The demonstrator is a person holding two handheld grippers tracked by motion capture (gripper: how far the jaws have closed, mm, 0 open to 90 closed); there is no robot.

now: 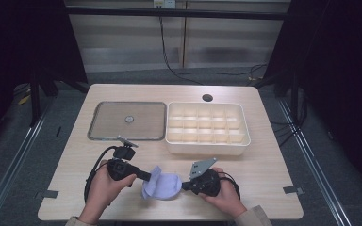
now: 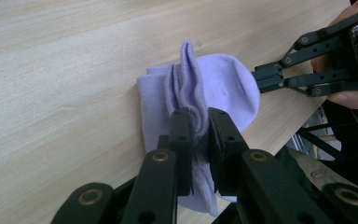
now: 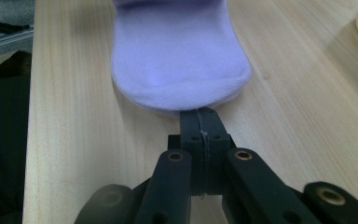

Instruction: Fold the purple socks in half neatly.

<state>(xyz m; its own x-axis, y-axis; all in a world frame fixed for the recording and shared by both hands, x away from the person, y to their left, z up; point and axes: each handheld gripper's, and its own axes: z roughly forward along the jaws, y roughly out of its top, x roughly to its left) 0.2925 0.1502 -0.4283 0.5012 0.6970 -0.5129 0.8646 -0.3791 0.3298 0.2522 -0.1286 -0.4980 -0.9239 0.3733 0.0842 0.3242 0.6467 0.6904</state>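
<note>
A lavender sock [image 1: 162,186] lies near the front edge of the wooden table [image 1: 264,160], between my two grippers. My left gripper [image 1: 152,178] comes in from the left and is shut on the bunched cuff end, which stands up in folds [image 2: 186,79] between its jaws [image 2: 200,123]. My right gripper [image 1: 184,186] comes in from the right, jaws pressed together on the rim of the rounded toe [image 3: 177,56]; its tips [image 3: 200,114] meet the fabric edge. In the left gripper view, the right gripper [image 2: 261,79] pinches the sock's far edge.
A flat metal tray [image 1: 103,132] with a small round object [image 1: 129,119] lies at the back left. Beside it stands a white box [image 1: 207,147] divided into several compartments. A round hole [image 1: 207,98] sits near the far table edge. The front edge is close behind the sock.
</note>
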